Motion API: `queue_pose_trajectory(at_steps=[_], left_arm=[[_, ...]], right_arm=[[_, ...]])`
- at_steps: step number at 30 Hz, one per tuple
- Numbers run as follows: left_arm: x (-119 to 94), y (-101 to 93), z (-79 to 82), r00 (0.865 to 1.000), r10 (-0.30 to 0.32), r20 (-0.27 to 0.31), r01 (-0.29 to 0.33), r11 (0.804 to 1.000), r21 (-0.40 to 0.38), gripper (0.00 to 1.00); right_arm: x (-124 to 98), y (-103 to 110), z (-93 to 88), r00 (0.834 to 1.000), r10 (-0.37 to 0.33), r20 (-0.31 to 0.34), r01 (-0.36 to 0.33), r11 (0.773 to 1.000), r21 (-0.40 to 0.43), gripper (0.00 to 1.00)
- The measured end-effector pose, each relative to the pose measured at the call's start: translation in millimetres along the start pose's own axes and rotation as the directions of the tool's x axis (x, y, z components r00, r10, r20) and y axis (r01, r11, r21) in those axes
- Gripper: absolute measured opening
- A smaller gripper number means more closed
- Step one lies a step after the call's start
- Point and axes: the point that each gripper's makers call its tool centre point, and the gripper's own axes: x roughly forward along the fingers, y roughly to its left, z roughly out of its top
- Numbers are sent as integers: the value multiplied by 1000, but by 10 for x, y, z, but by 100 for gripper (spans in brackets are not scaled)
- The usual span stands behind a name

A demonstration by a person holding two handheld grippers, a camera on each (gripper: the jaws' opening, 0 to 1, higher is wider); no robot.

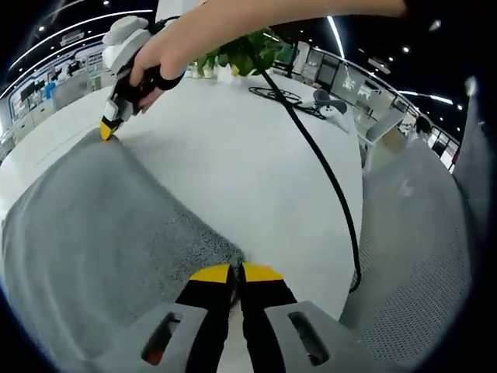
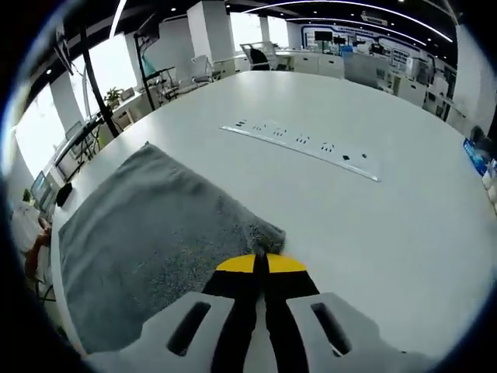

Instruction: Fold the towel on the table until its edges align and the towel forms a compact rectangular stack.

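Note:
A grey towel (image 1: pixel 101 233) lies flat on the white table (image 1: pixel 248 148). In the left gripper view my left gripper (image 1: pixel 236 272) is shut on the towel's near corner, yellow tips pinched together. Farther off in that view, the right gripper (image 1: pixel 106 129), held by a person's hand, pinches the towel's far corner against the table. In the right gripper view the same grey towel (image 2: pixel 147 233) spreads to the left, and my right gripper (image 2: pixel 260 263) is shut on its corner.
A black cable (image 1: pixel 326 171) runs across the table toward a plant (image 1: pixel 241 54) and a white object (image 1: pixel 330 105). A grey mesh chair (image 1: pixel 423 256) stands at the right. A white power strip (image 2: pixel 303 144) lies on the table beyond the towel.

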Motion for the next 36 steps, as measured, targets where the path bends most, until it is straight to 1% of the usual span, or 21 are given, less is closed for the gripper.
queue_pose_trajectory(at_steps=[2,4,7,9,11,16,18,20,22,25,28,30,32,34,36], left_arm=[[123,-99,98,1000,-24,7,24,1000,3,4],[217,-201,207,999,-48,23,48,999,12,4],[321,-343,342,996,-80,37,79,996,35,4],[411,-456,457,993,-105,48,102,993,57,4],[474,-525,534,991,-121,54,118,991,67,4],[639,-703,727,983,-171,64,163,981,103,4],[728,-760,793,980,-189,63,181,977,112,4],[813,-794,854,978,-198,61,191,976,108,4],[876,-852,911,975,-213,65,206,973,104,4],[939,-929,959,972,-228,58,218,966,137,4],[959,-953,990,971,-233,58,223,964,145,4],[979,-945,988,971,-233,58,223,965,140,4],[996,-932,970,972,-230,54,222,967,126,4],[1006,-929,958,971,-231,54,224,968,115,4],[1012,-927,953,971,-232,53,225,968,110,4]], right_arm=[[-90,-140,-70,1000,-24,1,24,999,21,0],[-176,-263,-132,999,-41,-1,41,999,24,0],[-296,-423,-203,998,-62,-5,62,998,29,0],[-403,-580,-277,996,-86,-12,86,996,31,0],[-487,-704,-338,994,-104,-18,104,994,31,0],[-653,-948,-443,990,-139,-28,140,990,24,0],[-713,-1043,-480,986,-162,-33,163,986,39,0],[-759,-1098,-496,985,-171,-30,172,984,37,0],[-797,-1150,-503,983,-180,-29,181,983,17,0],[-817,-1231,-531,983,-182,-36,183,983,8,0],[-825,-1282,-576,983,-180,-42,181,984,8,0],[-823,-1251,-564,989,-146,-18,147,989,24,1],[-834,-1249,-568,991,-134,-14,134,990,48,2],[-859,-1282,-534,989,-146,9,145,987,63,7],[-859,-1302,-525,989,-149,15,146,984,98,16]])
